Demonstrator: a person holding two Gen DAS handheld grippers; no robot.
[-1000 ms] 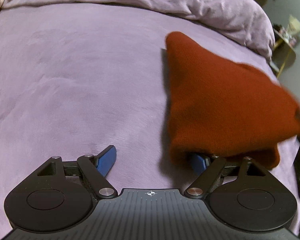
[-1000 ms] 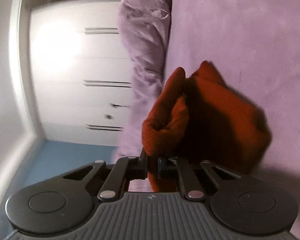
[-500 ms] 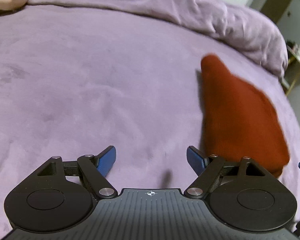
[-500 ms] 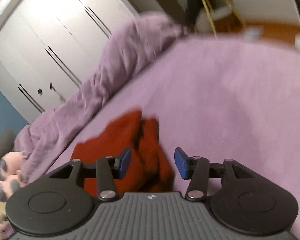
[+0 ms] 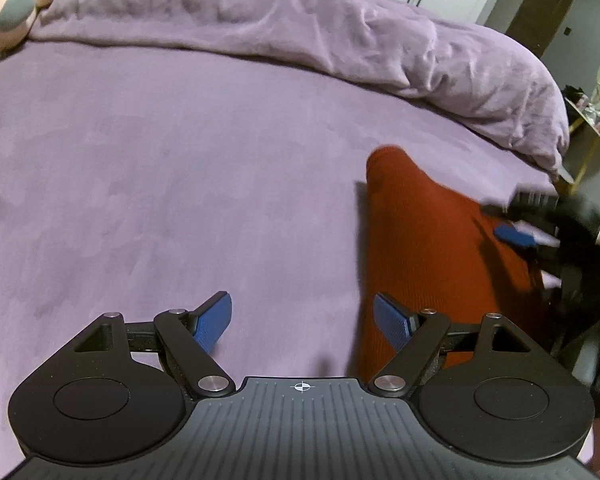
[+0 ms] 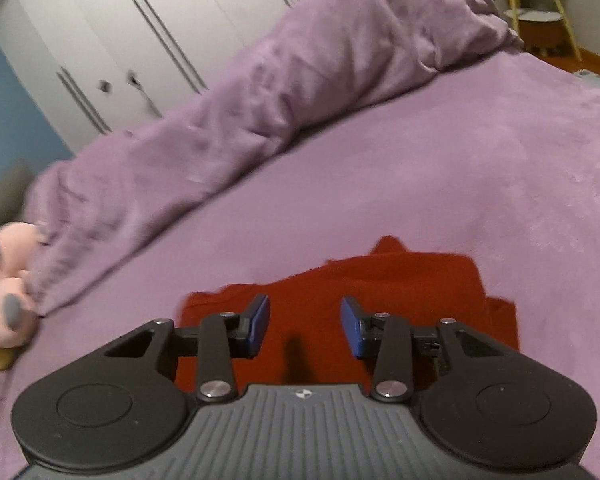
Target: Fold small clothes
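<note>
A rust-red knitted garment [image 5: 428,240] lies folded on the purple bedspread [image 5: 140,180]. My left gripper [image 5: 302,324] hovers wide open over bare bedspread just left of the garment's near edge, with nothing between its blue pads. My right gripper [image 6: 305,326] hangs above the garment [image 6: 380,288]. Its jaws are closing with a clear gap and no cloth between the pads. In the left wrist view the right gripper [image 5: 516,236] shows as a dark blur over the garment's right side.
A crumpled purple duvet [image 5: 340,32] is heaped along the far side of the bed. A pink plush toy [image 5: 8,4] lies at the far left corner. White wardrobe doors [image 6: 120,40] stand behind the bed, and a gold-legged side table [image 5: 588,136] past its right edge.
The right gripper let go of the red garment, rolled upright and drew back above it. The garment dropped flat onto the bed. The left gripper lifted clear of the garment's edge.
</note>
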